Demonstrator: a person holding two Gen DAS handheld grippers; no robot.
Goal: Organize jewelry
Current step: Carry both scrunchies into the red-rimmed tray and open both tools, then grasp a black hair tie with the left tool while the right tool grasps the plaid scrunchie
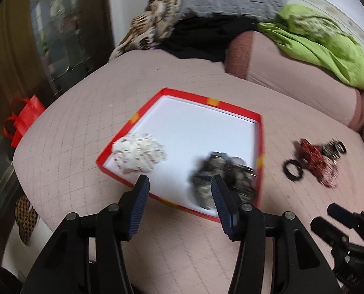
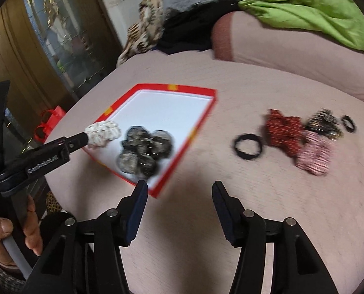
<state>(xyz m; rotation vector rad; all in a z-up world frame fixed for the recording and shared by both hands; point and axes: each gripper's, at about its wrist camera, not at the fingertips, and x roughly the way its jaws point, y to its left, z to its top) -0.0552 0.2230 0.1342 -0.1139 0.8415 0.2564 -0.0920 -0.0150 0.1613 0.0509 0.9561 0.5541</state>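
Lying inside the red tray (image 1: pixel 260 144), two scrunchies (image 1: pixel 139 155) are seen beneath both grippers (image 1: pixel 179 183), jaws parted, nothing held.

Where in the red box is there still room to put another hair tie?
The back half of the red box is bare white floor, behind the white scrunchie and the dark scrunchie. The front is crowded by those two. On the bed, the pile of the red scrunchie and the black ring is crowded too.
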